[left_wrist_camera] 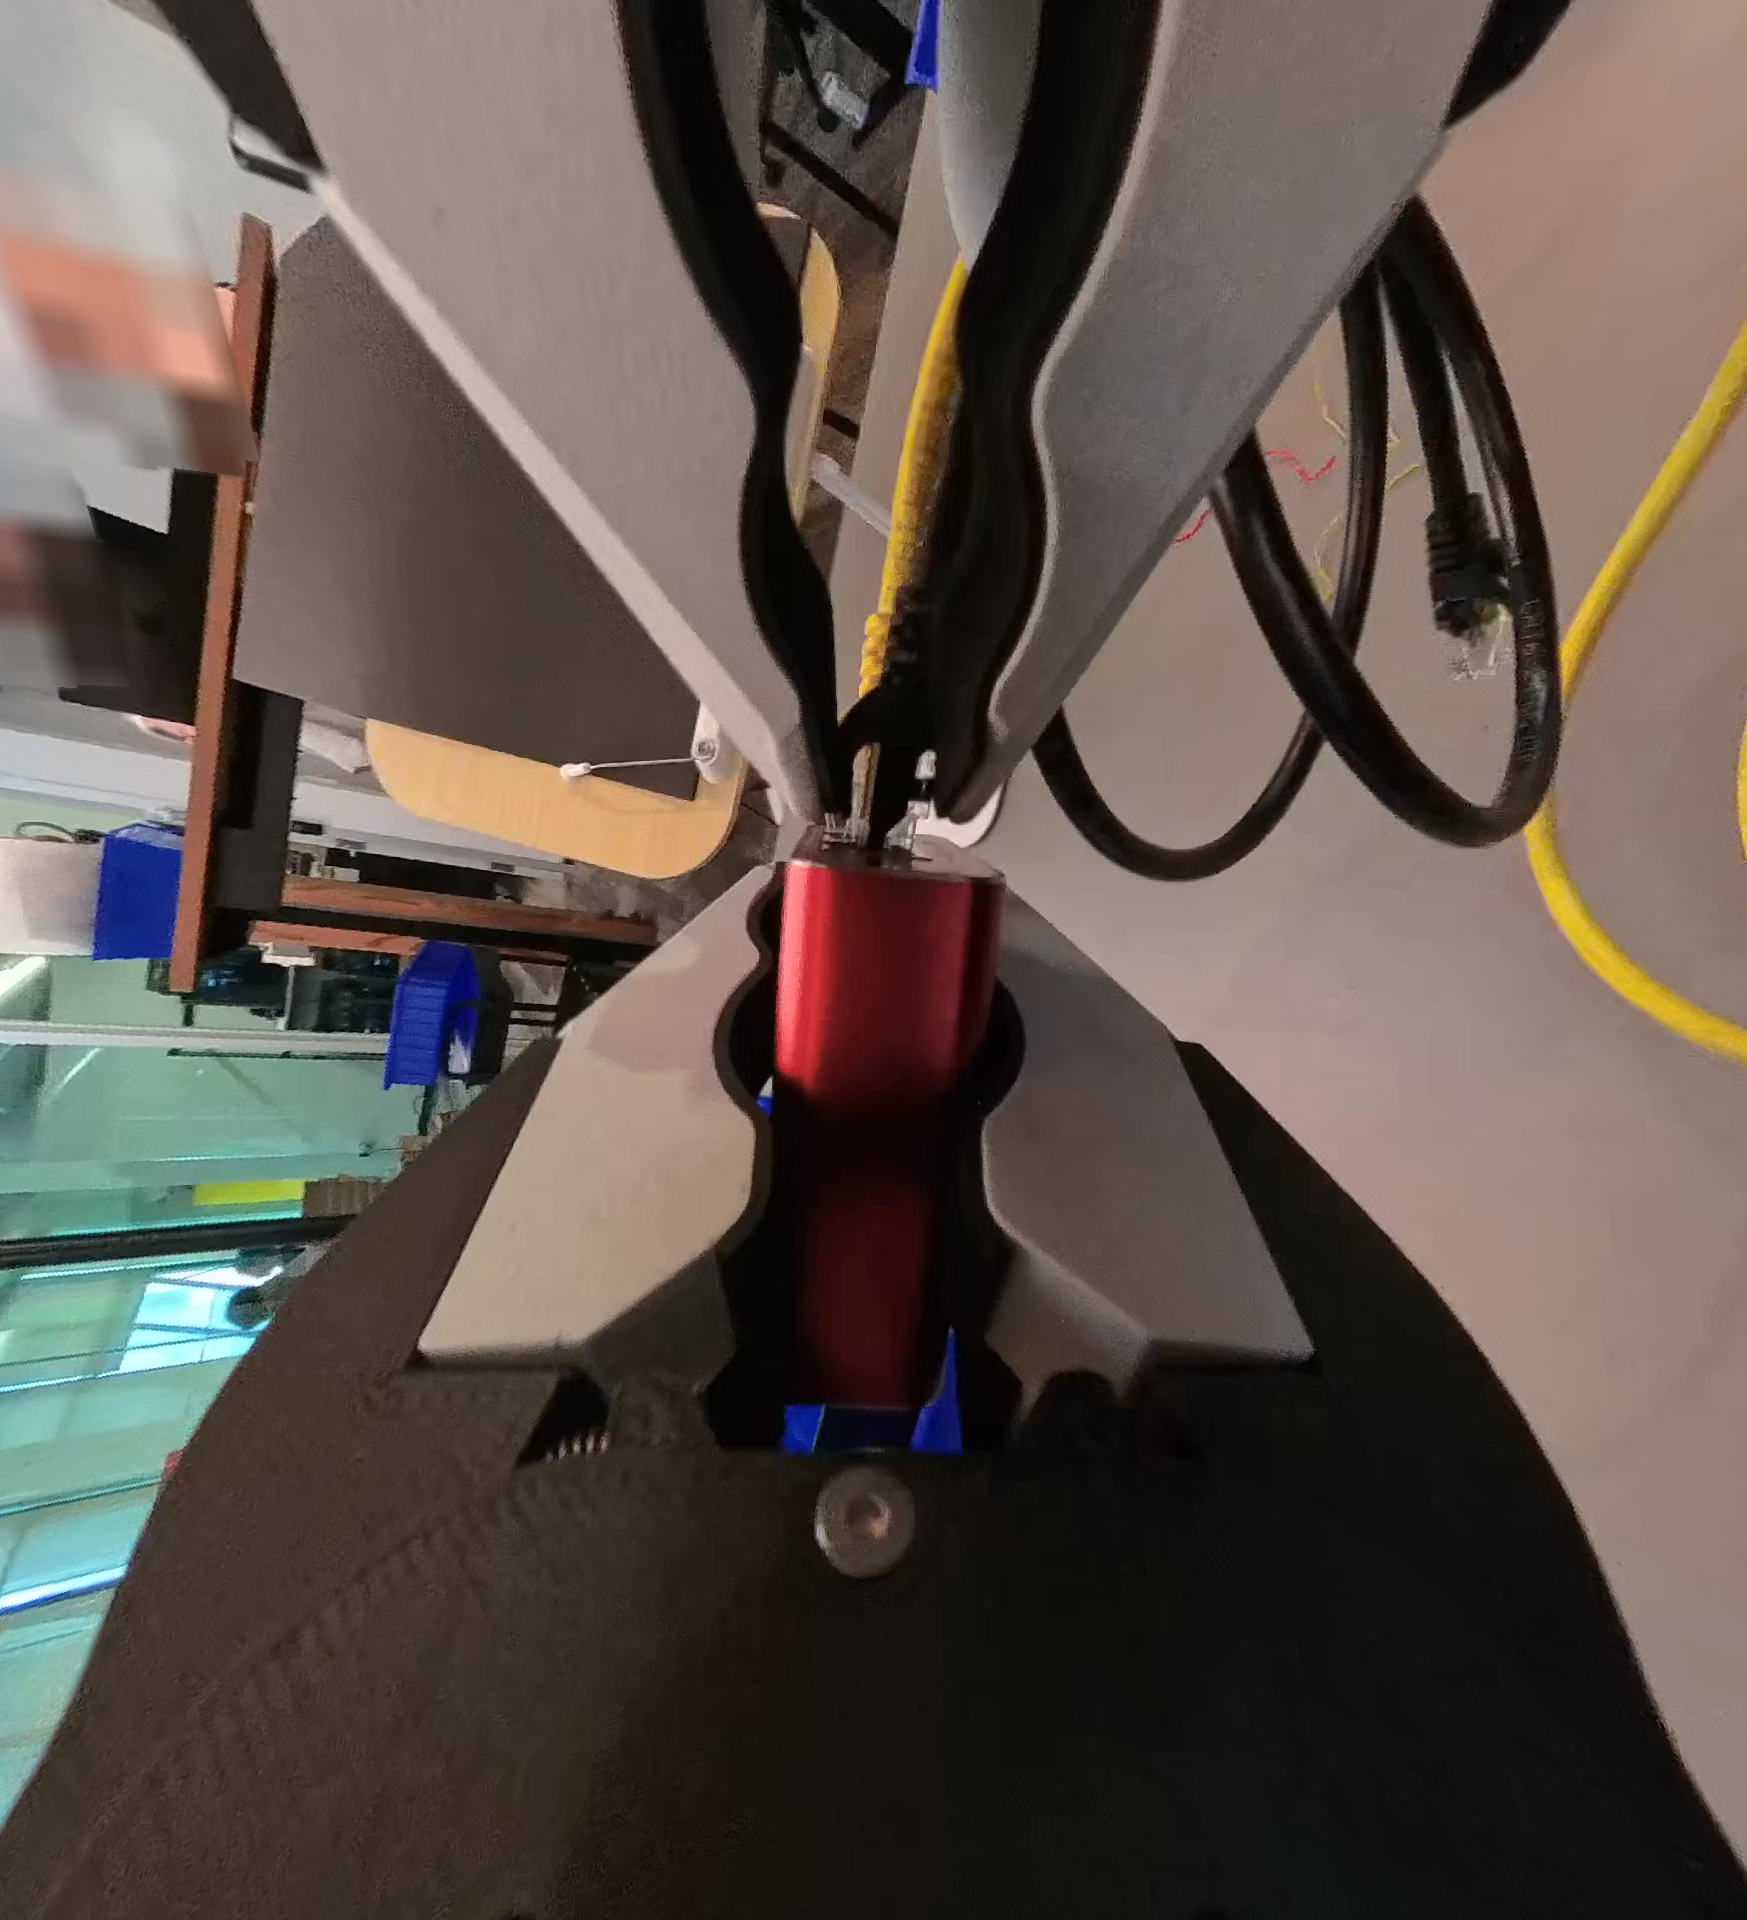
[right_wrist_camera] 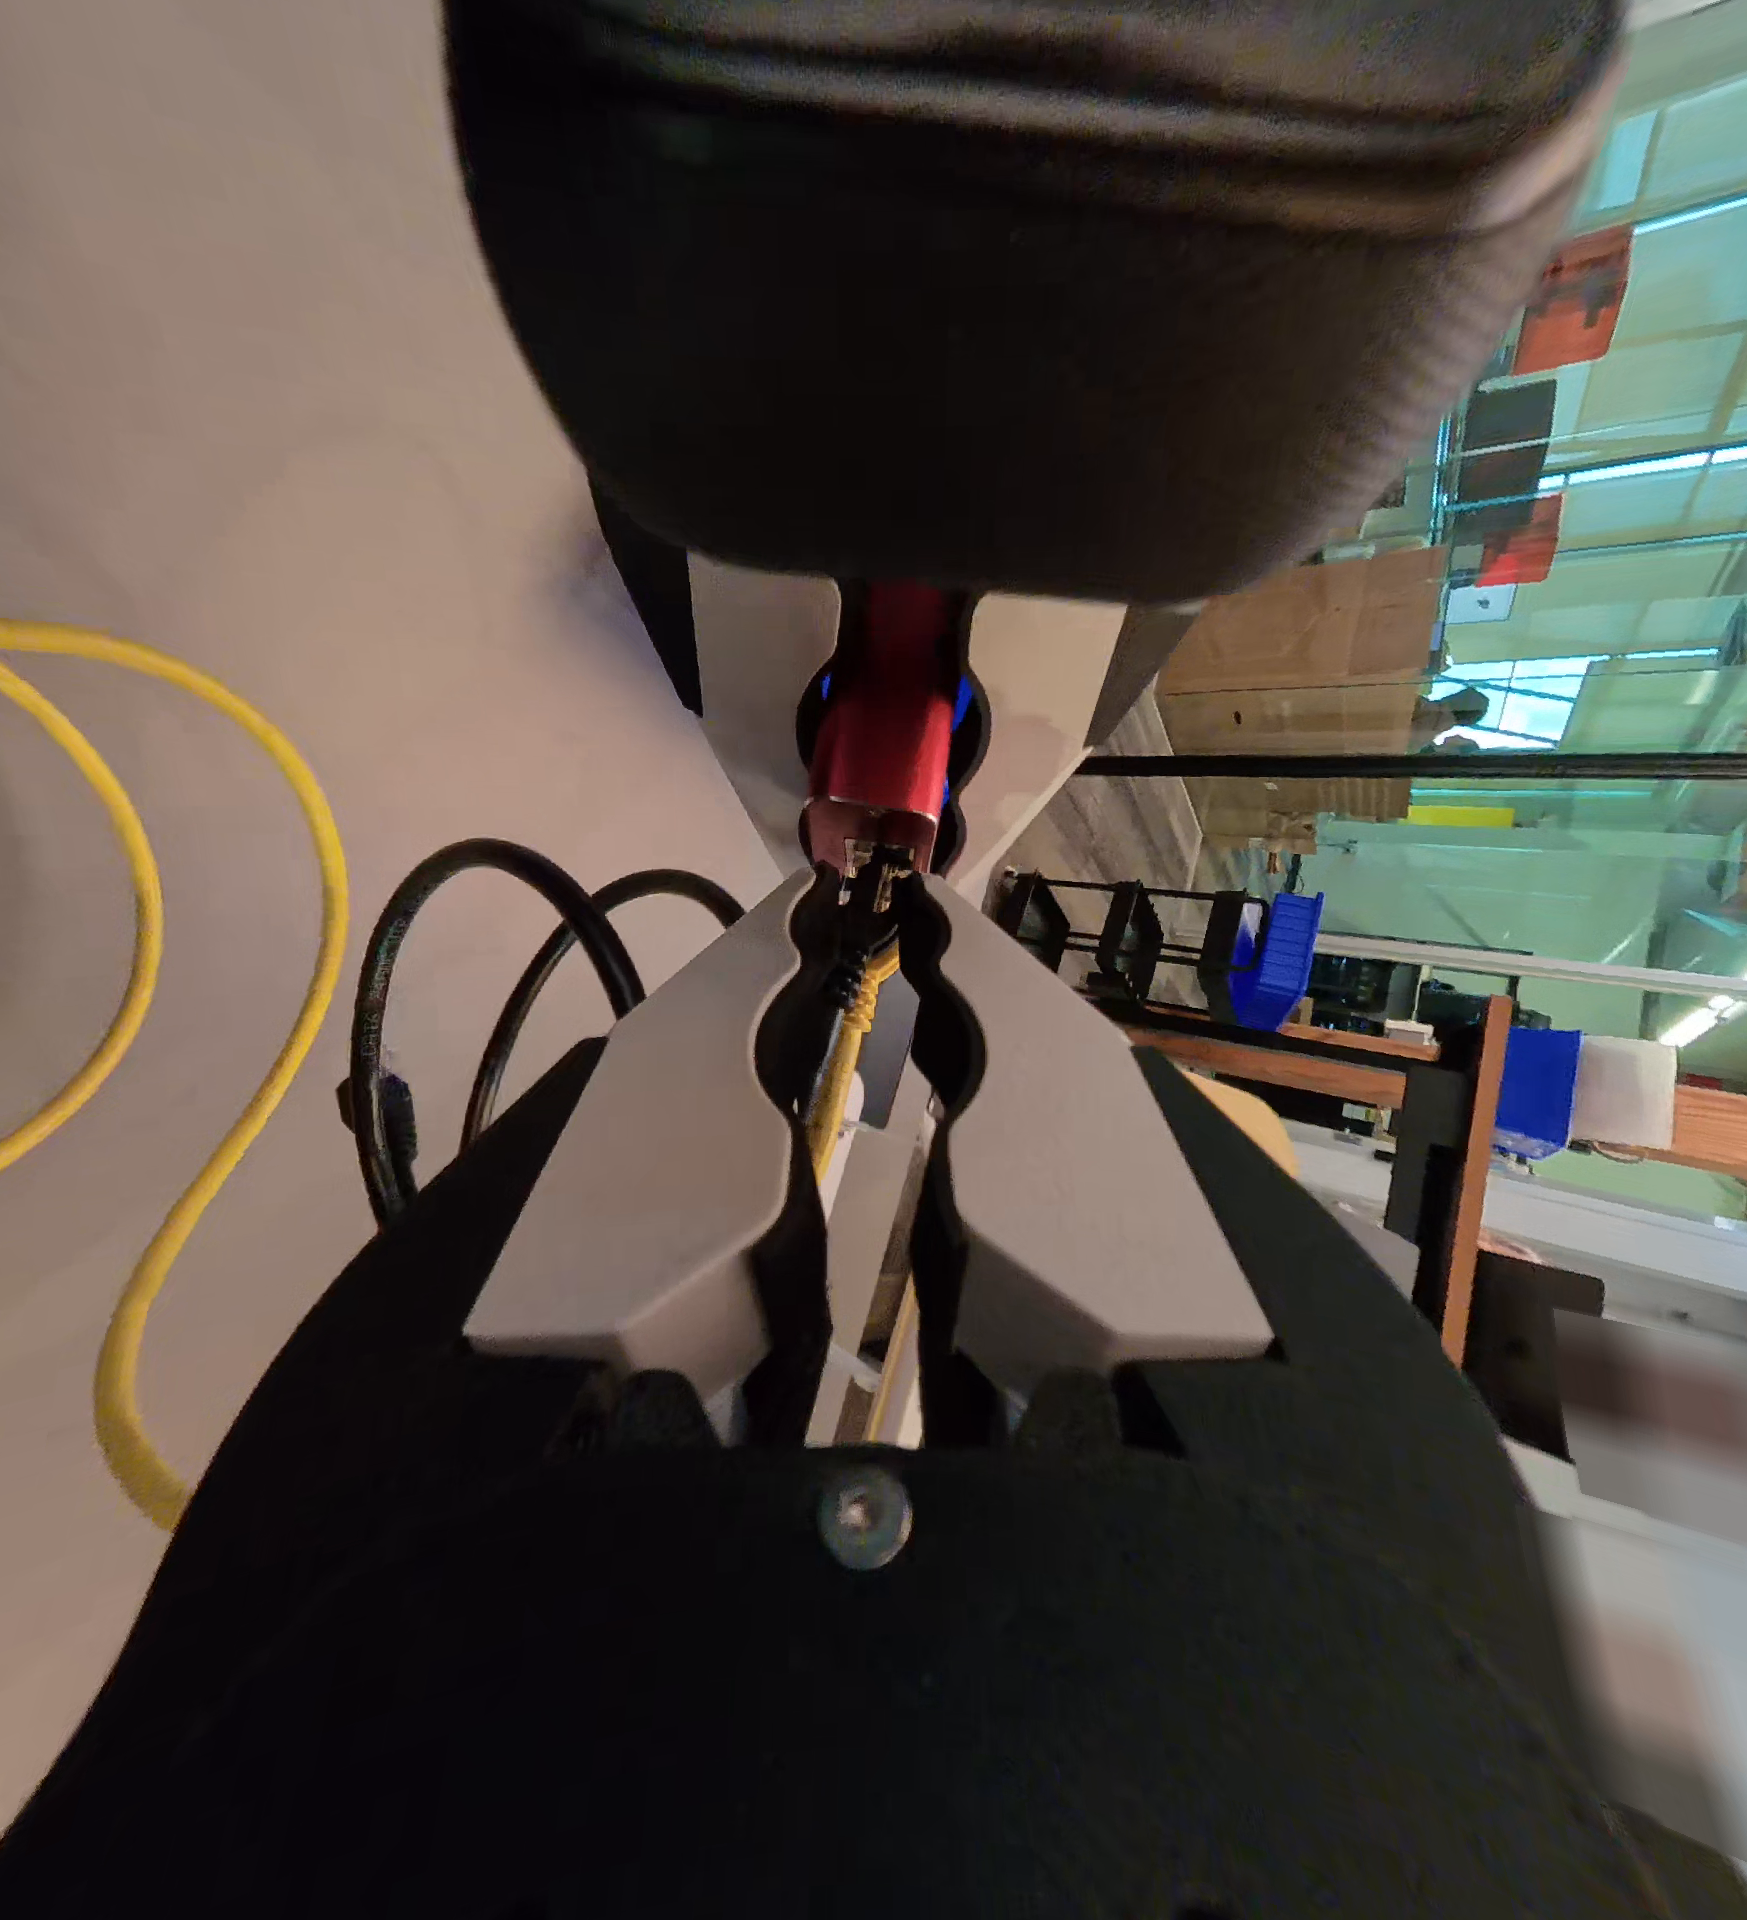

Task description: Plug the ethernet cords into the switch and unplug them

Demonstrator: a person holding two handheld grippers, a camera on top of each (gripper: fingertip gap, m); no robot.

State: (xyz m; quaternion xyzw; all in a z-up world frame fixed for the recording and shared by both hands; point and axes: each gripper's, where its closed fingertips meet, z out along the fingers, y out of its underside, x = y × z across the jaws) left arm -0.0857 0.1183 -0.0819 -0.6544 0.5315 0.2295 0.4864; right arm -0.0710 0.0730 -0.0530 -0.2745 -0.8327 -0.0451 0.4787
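My left gripper (left_wrist_camera: 879, 914) is shut on a red switch (left_wrist_camera: 884, 1091), whose port end points away from me. My right gripper (right_wrist_camera: 869, 883) meets it head-on and is shut on the black ethernet plug (right_wrist_camera: 864, 878) at the switch's (right_wrist_camera: 884, 748) port face. A yellow cord (right_wrist_camera: 853, 1029) runs between the right fingers beside the black one. In the left wrist view two clear plug tips (left_wrist_camera: 879, 826) sit at the port face; how deep they sit is hidden. The right gripper (left_wrist_camera: 879, 805) comes in from above there.
On the pale table (left_wrist_camera: 1471, 1143) lie loops of yellow cord (left_wrist_camera: 1627, 623) and black cord (left_wrist_camera: 1368, 727) with a free black plug (left_wrist_camera: 1466, 561). They also show in the right wrist view, yellow (right_wrist_camera: 225, 1039) and black (right_wrist_camera: 401, 987). Shelves with blue bins (right_wrist_camera: 1274, 956) and glass walls stand behind. The left gripper's tips are roughly 6 cm from the right gripper's.
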